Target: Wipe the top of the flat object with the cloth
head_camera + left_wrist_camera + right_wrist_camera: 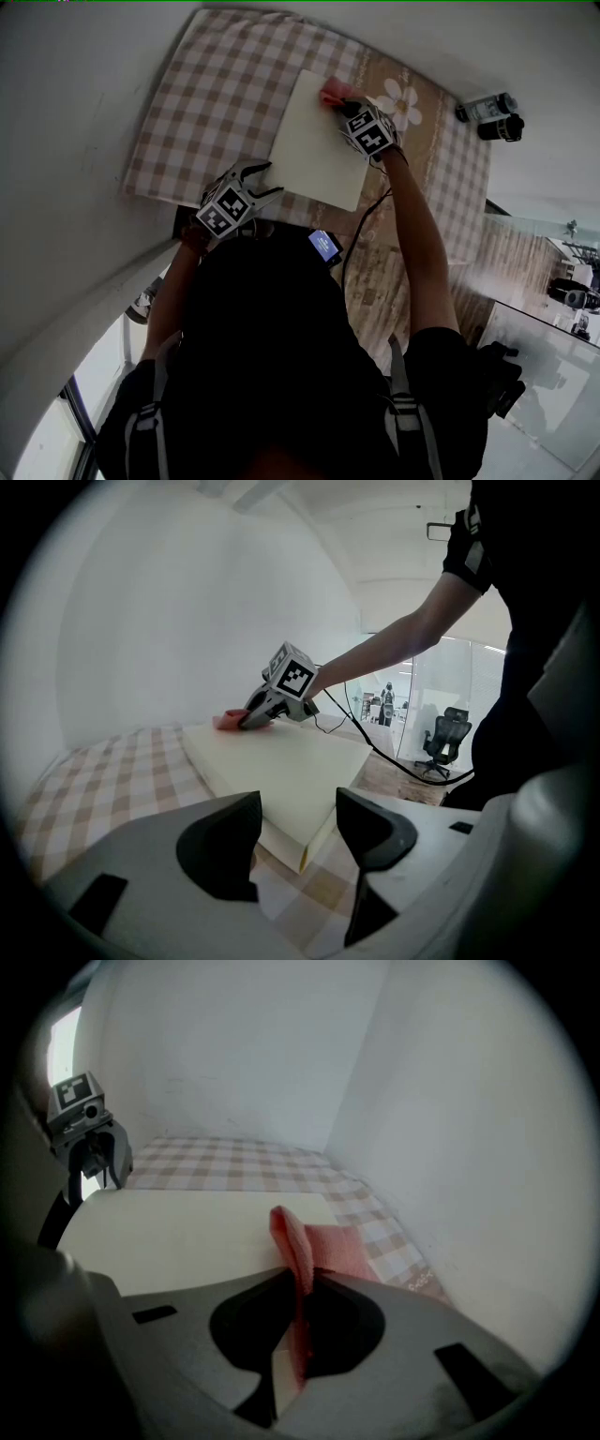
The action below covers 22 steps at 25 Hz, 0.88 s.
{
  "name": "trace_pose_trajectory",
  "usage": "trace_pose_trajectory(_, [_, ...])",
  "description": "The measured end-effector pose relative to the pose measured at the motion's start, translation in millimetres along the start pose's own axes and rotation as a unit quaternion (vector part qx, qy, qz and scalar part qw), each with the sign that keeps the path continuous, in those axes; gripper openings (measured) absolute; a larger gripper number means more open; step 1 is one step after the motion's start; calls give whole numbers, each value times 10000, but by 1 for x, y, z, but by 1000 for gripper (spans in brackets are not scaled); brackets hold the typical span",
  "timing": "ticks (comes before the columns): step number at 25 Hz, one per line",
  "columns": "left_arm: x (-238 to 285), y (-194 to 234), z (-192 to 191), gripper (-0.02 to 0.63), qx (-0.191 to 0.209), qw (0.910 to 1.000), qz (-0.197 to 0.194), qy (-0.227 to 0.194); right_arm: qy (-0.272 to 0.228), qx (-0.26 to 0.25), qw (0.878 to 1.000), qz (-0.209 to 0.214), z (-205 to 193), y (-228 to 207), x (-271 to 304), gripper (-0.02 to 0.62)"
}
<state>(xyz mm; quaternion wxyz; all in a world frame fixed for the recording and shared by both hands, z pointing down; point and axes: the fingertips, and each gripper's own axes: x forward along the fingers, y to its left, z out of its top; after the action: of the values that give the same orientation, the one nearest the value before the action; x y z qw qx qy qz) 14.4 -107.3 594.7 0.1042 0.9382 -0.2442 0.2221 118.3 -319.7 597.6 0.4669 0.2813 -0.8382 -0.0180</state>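
Observation:
A flat cream board lies on the checked tablecloth. My right gripper is shut on a pink cloth, which rests on the board's far right corner. My left gripper is open with nothing between its fingers. It hovers at the board's near left corner, and that corner sits just ahead of the gap between the jaws.
The tablecloth has a daisy print beside the board. Two dark cans stand on the table past the cloth's right end. A cable runs down from the right gripper. White walls close in around the table.

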Motion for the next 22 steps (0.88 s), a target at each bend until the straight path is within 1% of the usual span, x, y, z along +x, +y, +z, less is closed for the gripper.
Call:
trace_pose_trajectory(3, [0, 1, -2, 267, -1, 10000, 12, -37, -4, -51, 9999, 108, -1, 10, -2, 17])
trace_pose_trajectory(9, [0, 1, 1, 267, 57, 10000, 75, -29, -39, -100, 9999, 95, -3, 20, -8, 17])
trace_pose_trajectory(22, [-1, 0, 3, 268, 82, 9999, 120, -9, -82, -156, 9997, 170, -8, 55, -26, 17])
